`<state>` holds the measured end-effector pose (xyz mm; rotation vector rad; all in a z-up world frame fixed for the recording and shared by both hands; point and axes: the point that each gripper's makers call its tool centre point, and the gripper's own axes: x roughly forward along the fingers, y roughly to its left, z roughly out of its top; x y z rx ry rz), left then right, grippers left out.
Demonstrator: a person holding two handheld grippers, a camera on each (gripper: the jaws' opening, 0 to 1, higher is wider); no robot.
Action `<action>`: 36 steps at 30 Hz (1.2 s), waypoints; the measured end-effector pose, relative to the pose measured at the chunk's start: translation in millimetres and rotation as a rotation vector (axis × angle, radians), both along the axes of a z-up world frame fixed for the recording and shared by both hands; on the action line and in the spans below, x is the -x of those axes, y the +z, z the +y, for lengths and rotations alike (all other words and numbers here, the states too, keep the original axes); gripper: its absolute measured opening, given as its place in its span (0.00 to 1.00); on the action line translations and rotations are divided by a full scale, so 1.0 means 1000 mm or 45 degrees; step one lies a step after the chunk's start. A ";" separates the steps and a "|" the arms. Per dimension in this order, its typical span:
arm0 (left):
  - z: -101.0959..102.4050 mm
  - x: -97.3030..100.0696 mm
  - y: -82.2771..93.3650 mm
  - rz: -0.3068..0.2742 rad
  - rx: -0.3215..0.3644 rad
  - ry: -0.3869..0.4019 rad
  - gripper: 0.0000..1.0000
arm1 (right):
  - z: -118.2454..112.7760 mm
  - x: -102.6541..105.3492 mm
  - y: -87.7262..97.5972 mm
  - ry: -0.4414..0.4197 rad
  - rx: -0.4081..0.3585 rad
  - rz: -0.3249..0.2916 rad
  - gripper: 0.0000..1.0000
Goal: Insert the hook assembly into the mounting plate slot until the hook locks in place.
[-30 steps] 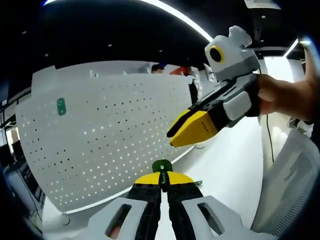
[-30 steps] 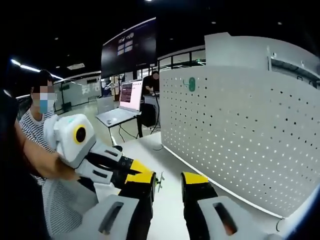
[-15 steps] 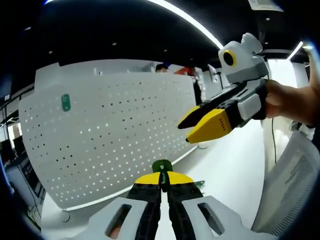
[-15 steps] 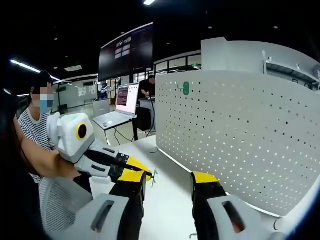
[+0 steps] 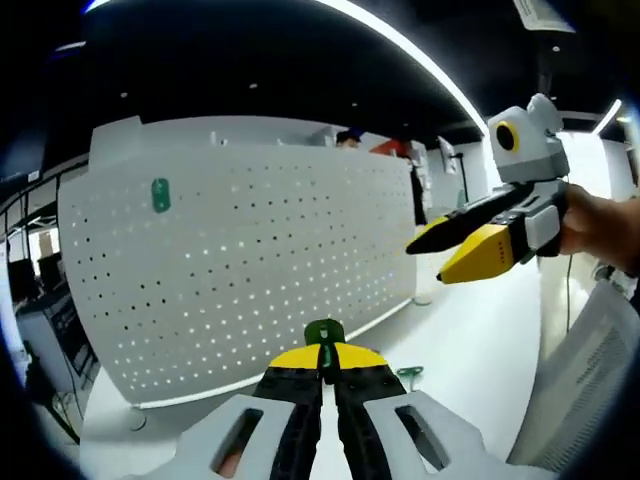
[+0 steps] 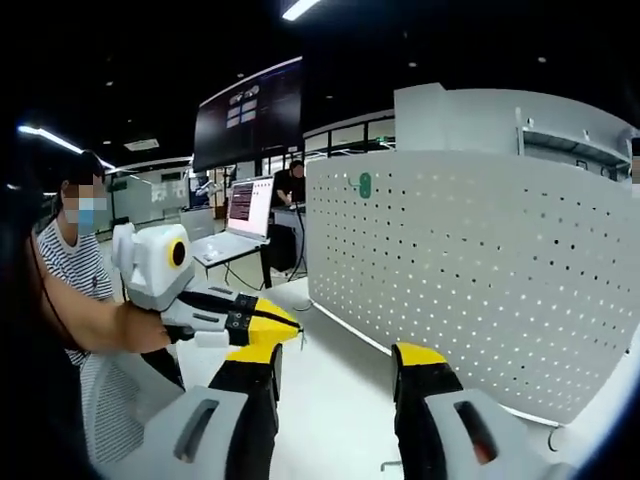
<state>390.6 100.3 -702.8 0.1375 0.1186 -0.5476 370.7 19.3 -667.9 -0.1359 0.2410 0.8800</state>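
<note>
Left gripper view, left to right: white perforated mounting plate (image 5: pixel 240 270) stood upright across the left and centre of the frame, on a white table (image 5: pixel 470 340). A green hook (image 5: pixel 160 194) was already on the plate at its upper left. Left gripper (image 5: pixel 324 362) at bottom centre had its jaws closed together on a green hook assembly (image 5: pixel 323 333), the green tip poking out above the yellow pads, short of the plate. Another small green piece (image 5: pixel 410 375) lay on the table just right of the jaws. Right gripper (image 5: pixel 455 245) hung at centre right, held by a hand (image 5: pixel 600 225), jaws apart and empty.

Right gripper view: left gripper (image 6: pixel 278 325) came in from the left. Right gripper's jaws at the bottom stood wide apart, nothing between them. Plate (image 6: pixel 480 270) filled the right side.
</note>
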 end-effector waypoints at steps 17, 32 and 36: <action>0.052 -0.023 0.049 -0.110 -0.005 0.194 0.03 | -0.012 0.007 0.019 -0.039 -0.070 -0.038 0.46; 0.093 -0.055 0.094 -0.200 0.013 0.347 0.03 | -0.021 0.012 0.030 -0.056 -0.099 -0.064 0.47; 0.098 -0.063 0.102 -0.218 0.011 0.367 0.03 | -0.025 0.012 0.029 -0.068 -0.104 -0.058 0.47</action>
